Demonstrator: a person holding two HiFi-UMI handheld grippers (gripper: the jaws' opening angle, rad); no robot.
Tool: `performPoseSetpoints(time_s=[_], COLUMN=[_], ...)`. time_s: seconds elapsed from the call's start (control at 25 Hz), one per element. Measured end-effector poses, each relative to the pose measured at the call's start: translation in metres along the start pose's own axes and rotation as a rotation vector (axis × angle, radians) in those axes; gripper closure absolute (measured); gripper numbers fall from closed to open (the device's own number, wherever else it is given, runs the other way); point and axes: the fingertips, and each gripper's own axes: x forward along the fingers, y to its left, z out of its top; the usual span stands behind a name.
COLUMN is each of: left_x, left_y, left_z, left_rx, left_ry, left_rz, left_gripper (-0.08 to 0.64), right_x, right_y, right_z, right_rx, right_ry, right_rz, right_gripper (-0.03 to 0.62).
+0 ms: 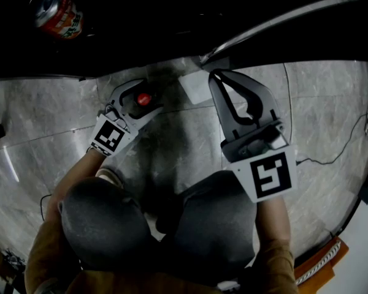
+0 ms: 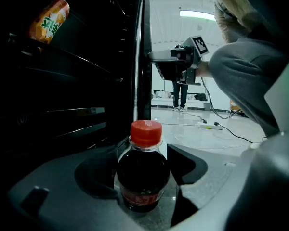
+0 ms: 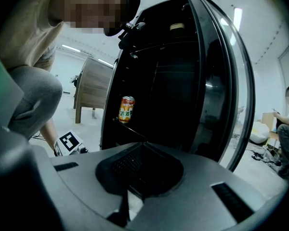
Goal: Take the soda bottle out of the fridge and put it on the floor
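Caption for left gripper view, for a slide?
Red-capped soda bottle upright between the jaws of the left gripper, on the floor beside the open fridge.

The grey marbled floor carries the soda bottle, upright near the fridge's foot, and a white power strip farther off. A fridge shelf holds an orange can.

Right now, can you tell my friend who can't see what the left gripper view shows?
A dark soda bottle with a red cap stands upright, hugged on both sides by the jaws of the left gripper. An open black fridge fills the left, with an orange can high inside it, and shiny floor stretches at right.
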Motion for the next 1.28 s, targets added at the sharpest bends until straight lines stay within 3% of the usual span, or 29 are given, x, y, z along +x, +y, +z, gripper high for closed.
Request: performPoseSetpoints(time_s=[0.24, 0.4, 0.52, 0.72, 0.92, 1.04, 1.28], left_x=[-0.011, -0.022, -0.028, -0.036, -0.044, -0.049, -0.072], left_y=[-0.001, 0.007, 0.012, 0.019, 0.018, 0.013, -0.019], left_z=[0.037, 0.071, 0.088, 0.102, 0.128, 0.153, 0.218], left_rx=[0.057, -0.033, -0.05, -0.049, -0.133, -0.107, -0.151], left_ry=[-0.029, -0.099, -0.098, -0.07, -0.045, -0.017, 0.039], left_rz=[-0.032, -0.008, -0.002, -0.012, -0.008, -0.021, -0.042], left_gripper=[0.253, 0.253, 0.26, 0.437, 0.557, 0.558, 0.558], right_x=[0.005, 0.005, 0.006, 0.005, -0.002, -0.005, -0.037], right_y=[0.001, 0.002, 0.003, 0.003, 0.01, 0.012, 0.032], right_z=[0.011, 0.013, 0.012, 0.012, 0.032, 0.056, 0.103], right_rx=[0.025, 0.026, 0.002, -0.013, 0.059, 0.036, 0.058], right_ry=[-0.055, -0.055, -0.039, -0.011, 0.005, -0.014, 0.013], right_rz=[0.001, 0.01, 0.022, 0.016, 0.032, 0.055, 0.048], right_gripper=[0.591, 0.591, 0.591, 0.591, 0.591, 0.591, 0.591])
